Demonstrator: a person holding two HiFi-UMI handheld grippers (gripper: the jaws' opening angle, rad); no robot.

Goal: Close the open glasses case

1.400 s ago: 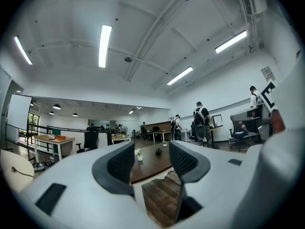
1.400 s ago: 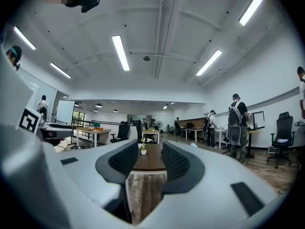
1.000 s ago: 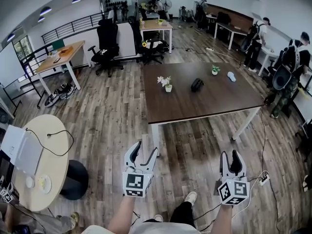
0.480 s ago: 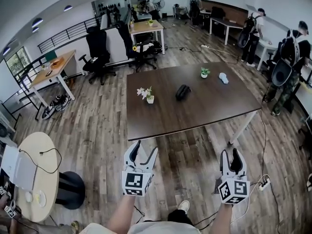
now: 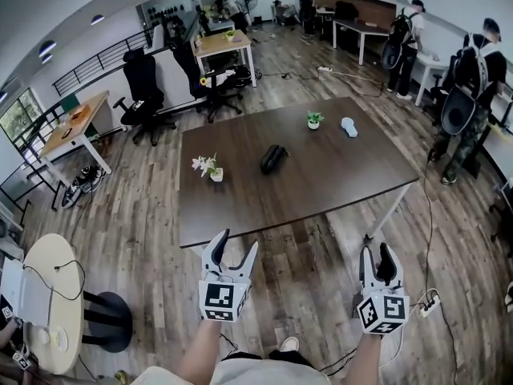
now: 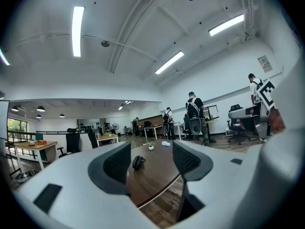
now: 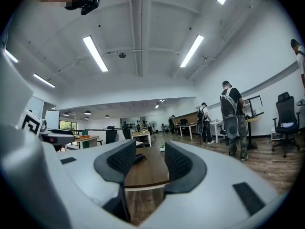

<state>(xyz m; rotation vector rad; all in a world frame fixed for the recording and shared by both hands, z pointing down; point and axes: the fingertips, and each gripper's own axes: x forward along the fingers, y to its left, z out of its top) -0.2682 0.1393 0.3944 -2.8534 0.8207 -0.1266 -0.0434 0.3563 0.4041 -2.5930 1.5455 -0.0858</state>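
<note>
A black glasses case (image 5: pixel 273 158) lies near the middle of the dark brown table (image 5: pixel 337 179); at this distance I cannot tell how far its lid stands open. My left gripper (image 5: pixel 237 243) is open and empty, held level just short of the table's near edge. My right gripper (image 5: pixel 378 253) is also open and empty, near the table's front right leg. In the left gripper view the case (image 6: pixel 138 162) shows far off between the fingers of the left gripper (image 6: pixel 151 163). In the right gripper view the case (image 7: pixel 138 159) lies beyond the right gripper (image 7: pixel 150 163).
On the table stand a white flower pot (image 5: pixel 210 168), a small green plant (image 5: pixel 313 119) and a pale blue object (image 5: pixel 349 127). People with backpacks (image 5: pixel 463 95) stand at the right. Office chairs (image 5: pixel 144 87) and desks are behind; a round table (image 5: pixel 40 295) is at the left. A power strip (image 5: pixel 426 303) lies on the floor.
Both grippers and the head camera have moved forward toward the table, which is now much nearer. The left gripper's tips now reach the table's near edge. Neither gripper holds anything.
</note>
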